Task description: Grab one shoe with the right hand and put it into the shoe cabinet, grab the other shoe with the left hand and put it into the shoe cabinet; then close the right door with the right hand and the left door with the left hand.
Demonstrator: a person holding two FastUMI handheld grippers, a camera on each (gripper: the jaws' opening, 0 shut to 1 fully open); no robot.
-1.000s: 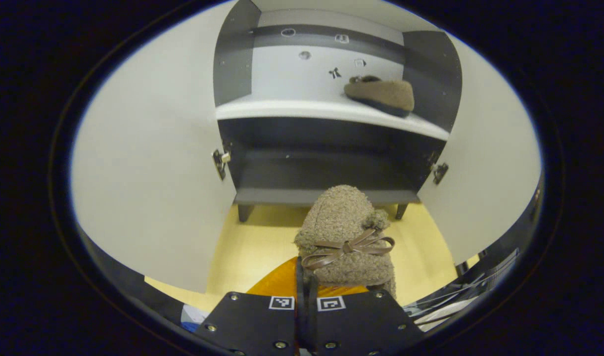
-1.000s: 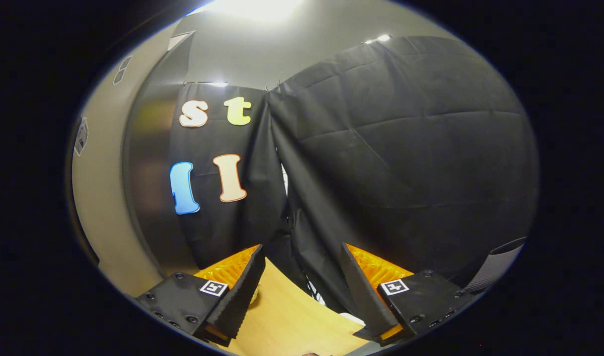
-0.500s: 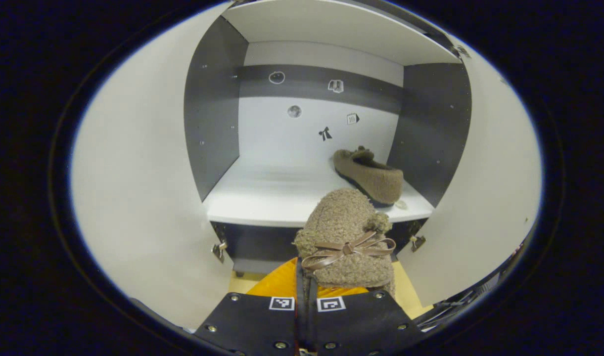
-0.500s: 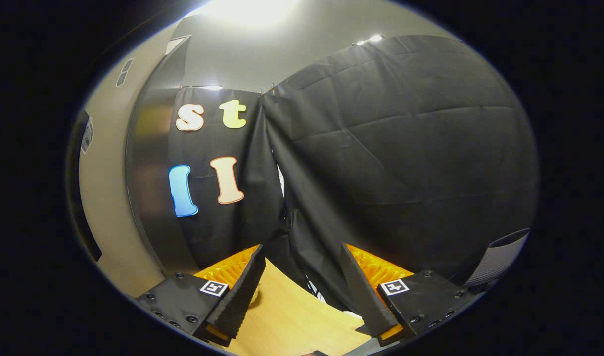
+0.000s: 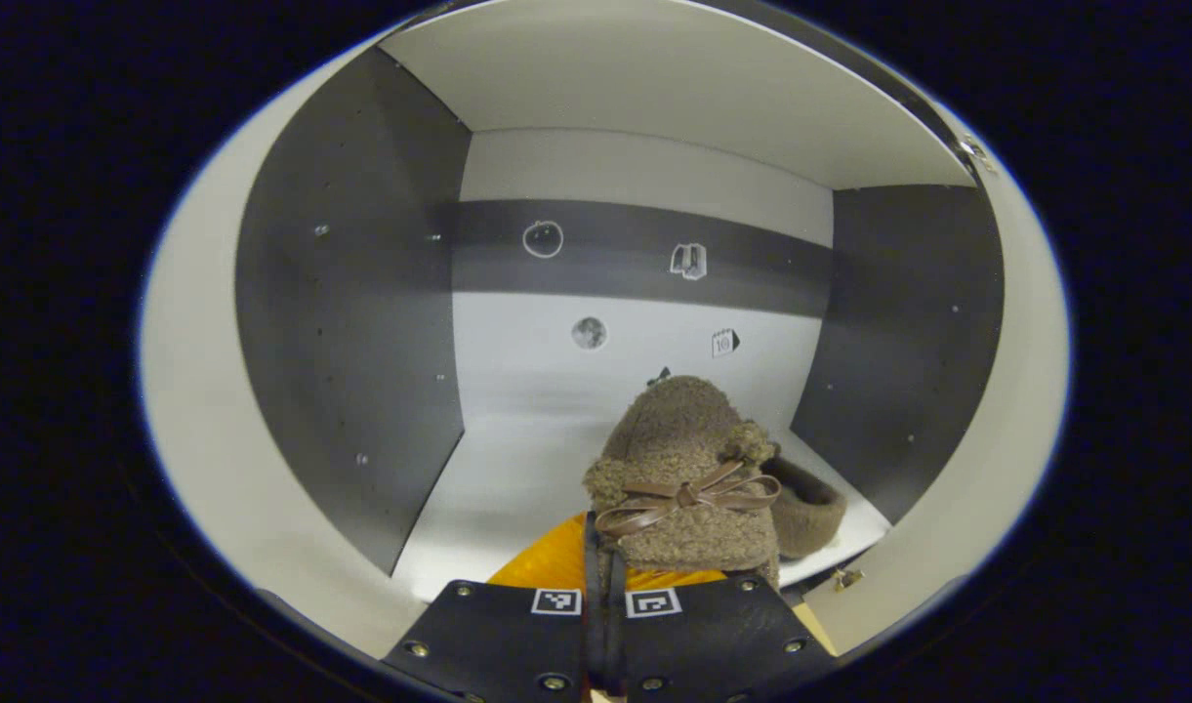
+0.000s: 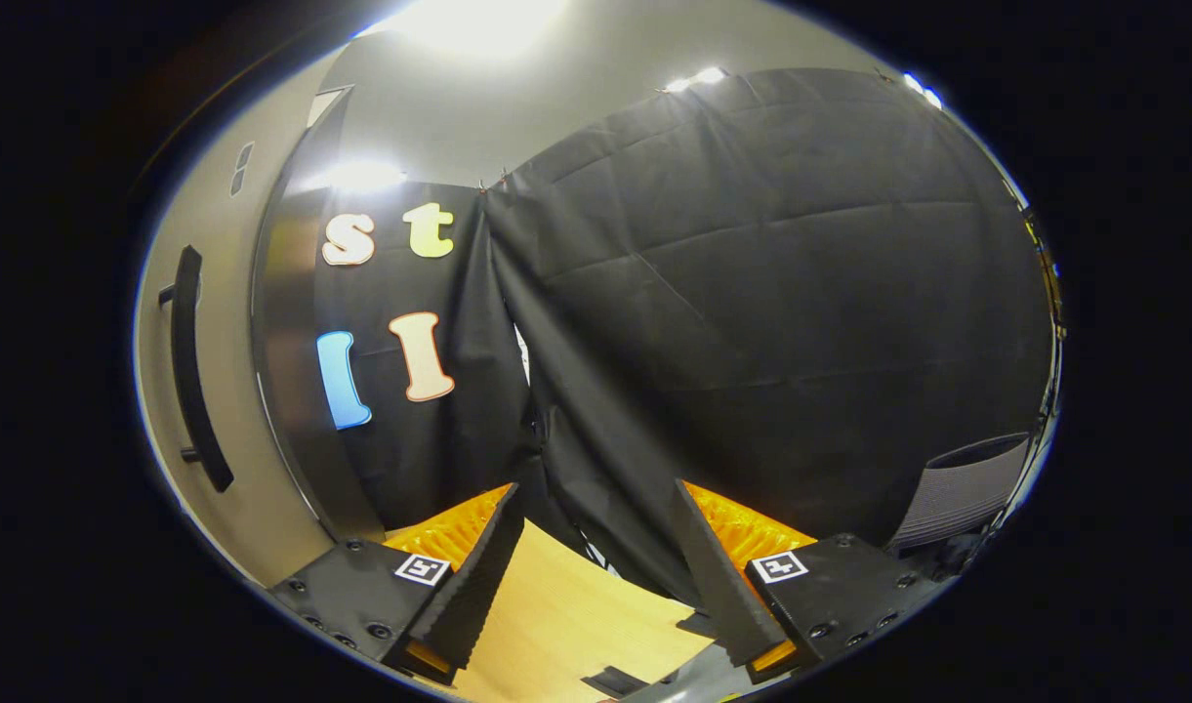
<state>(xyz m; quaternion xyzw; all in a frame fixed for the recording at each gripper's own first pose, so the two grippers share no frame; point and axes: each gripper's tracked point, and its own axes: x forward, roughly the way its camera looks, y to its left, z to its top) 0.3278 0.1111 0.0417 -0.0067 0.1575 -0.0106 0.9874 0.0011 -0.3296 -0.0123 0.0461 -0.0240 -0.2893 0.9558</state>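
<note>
Now one shoe (image 5: 801, 508) sits on the cabinet (image 5: 351, 351) shelf; your left gripper (image 5: 603, 576) pinches the second shoe (image 5: 683, 478) above it. Right gripper (image 6: 596, 576) fingers spread, empty. Both doors remain.

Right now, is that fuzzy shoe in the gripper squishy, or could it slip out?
The fuzzy shoe looks soft and probably light, so it likely squashes a bit where the left gripper pinches it. Its woolly surface should grip well rather than slide. Set on the white shelf, it will probably sit flat, not roll.
</note>
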